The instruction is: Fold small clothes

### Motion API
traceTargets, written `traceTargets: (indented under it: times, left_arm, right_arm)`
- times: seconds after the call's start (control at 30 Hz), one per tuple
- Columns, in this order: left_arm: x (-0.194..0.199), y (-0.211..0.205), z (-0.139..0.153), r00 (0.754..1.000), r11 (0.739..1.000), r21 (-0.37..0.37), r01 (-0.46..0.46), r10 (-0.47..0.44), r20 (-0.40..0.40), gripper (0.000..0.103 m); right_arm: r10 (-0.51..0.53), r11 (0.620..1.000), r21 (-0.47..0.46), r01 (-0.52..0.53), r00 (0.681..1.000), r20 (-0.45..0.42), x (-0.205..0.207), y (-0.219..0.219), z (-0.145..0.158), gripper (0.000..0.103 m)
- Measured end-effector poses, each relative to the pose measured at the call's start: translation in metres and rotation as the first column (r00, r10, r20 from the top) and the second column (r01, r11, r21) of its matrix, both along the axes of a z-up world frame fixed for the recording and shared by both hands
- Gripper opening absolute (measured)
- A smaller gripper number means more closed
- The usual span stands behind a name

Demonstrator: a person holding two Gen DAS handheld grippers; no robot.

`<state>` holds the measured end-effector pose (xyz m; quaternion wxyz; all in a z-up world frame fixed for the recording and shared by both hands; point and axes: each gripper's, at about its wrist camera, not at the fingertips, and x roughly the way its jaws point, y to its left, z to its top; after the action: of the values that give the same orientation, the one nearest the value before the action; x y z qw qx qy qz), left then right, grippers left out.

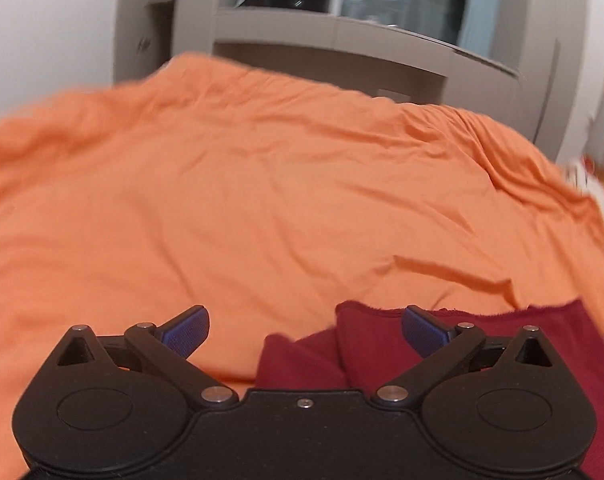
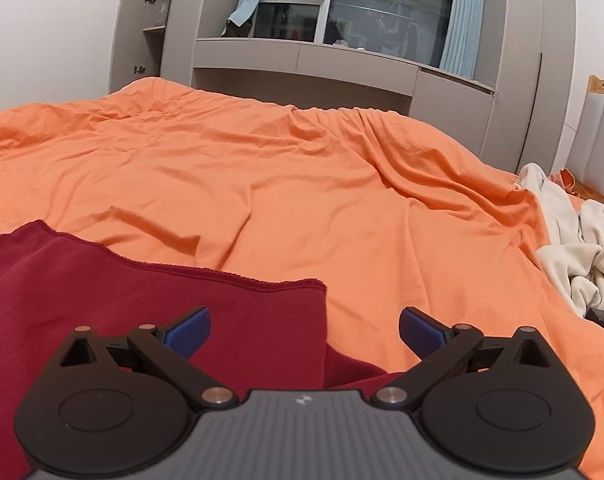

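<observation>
A dark red garment lies on the orange bed sheet, at the lower right of the left wrist view, with a folded corner near its left end. In the right wrist view the garment lies at the lower left, its hemmed edge running across. My left gripper is open and empty, just above the garment's left corner. My right gripper is open and empty, over the garment's right edge.
The orange sheet covers the whole bed and is wrinkled. A heap of cream cloth lies at the bed's right side. Grey cabinets and a window stand beyond the far edge of the bed.
</observation>
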<state>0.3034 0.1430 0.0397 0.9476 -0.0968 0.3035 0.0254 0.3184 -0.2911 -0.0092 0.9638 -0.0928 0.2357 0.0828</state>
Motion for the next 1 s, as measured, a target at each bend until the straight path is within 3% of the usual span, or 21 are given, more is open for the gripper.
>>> traceTargets:
  times: [0.23,0.43,0.53,0.67,0.83,1.0]
  left_arm:
    - [-0.003,0.041,-0.025,0.996,0.975,-0.221,-0.005,-0.014,-0.082,0.102]
    - [-0.01,0.038,-0.037,0.985,0.946,-0.307,0.101,-0.139,-0.104,0.102]
    - [-0.019,0.033,-0.035,0.976,0.929,-0.336,0.157,-0.198,-0.09,0.102]
    - [-0.031,0.032,-0.027,0.968,0.882,-0.426,0.204,-0.246,-0.046,0.102]
    - [-0.044,0.03,-0.013,0.957,0.839,-0.472,0.27,-0.289,0.032,0.102]
    - [-0.051,0.026,-0.009,0.947,0.823,-0.48,0.305,-0.315,0.063,0.102]
  right_arm:
    - [0.055,0.998,-0.009,-0.055,0.998,0.02,-0.022,0.017,0.006,0.103]
    - [0.106,0.994,-0.045,-0.104,0.993,0.048,-0.044,0.034,0.011,0.103]
    - [0.123,0.991,-0.064,-0.118,0.99,0.064,-0.052,0.041,0.013,0.103]
    - [0.132,0.991,-0.043,-0.129,0.989,0.06,-0.063,0.046,0.014,0.103]
    - [0.142,0.99,-0.011,-0.141,0.988,0.057,-0.077,0.05,0.016,0.103]
    - [0.15,0.988,0.016,-0.151,0.988,0.035,-0.086,0.055,0.013,0.103]
